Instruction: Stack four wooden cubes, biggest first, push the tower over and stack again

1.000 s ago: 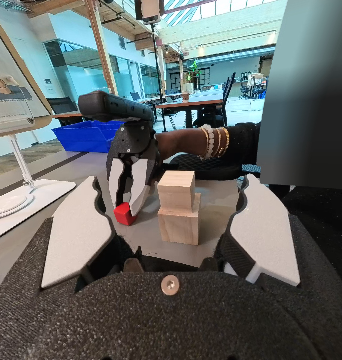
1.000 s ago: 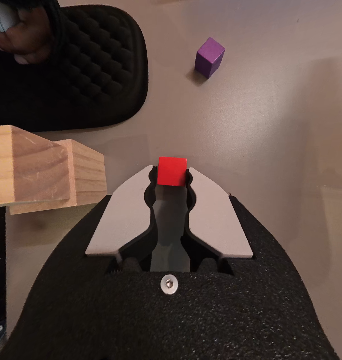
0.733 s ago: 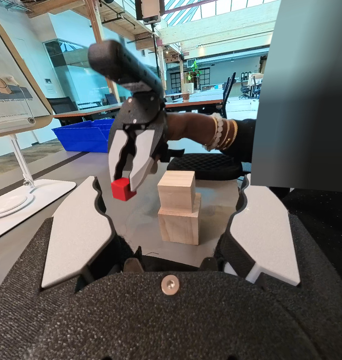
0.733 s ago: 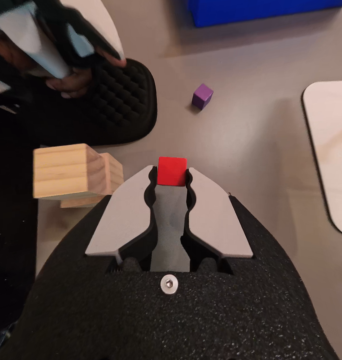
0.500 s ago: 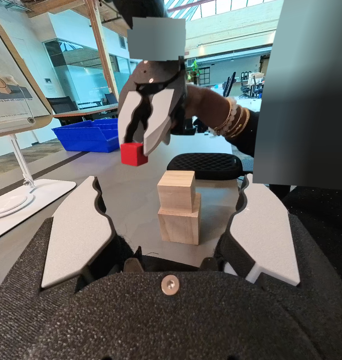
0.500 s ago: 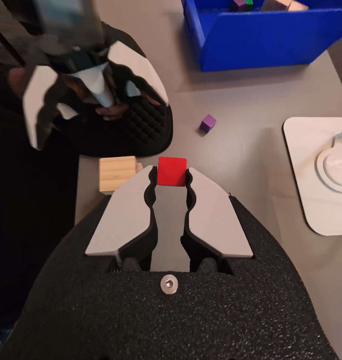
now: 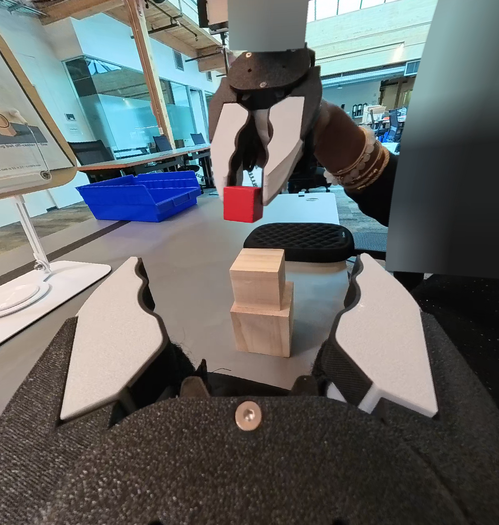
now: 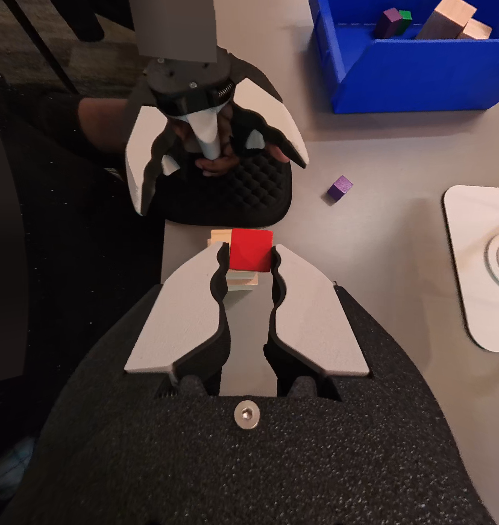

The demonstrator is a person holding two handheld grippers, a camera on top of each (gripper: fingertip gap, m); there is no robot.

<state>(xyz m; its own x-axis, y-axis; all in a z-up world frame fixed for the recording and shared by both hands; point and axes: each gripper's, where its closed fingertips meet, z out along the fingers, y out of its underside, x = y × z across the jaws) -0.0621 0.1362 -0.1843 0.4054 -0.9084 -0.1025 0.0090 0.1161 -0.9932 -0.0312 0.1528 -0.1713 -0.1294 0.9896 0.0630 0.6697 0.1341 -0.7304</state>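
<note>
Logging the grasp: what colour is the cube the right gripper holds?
Red cube; clearest in the right wrist view.

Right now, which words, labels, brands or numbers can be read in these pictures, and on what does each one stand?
Board on a stand, at the left: a few printed lines under a picture; I do not copy out writing.
Black pad: a small mark on its side edge, too small to read.
Red cube, wooden blocks, blue bin, purple cube: no writing shows.
</note>
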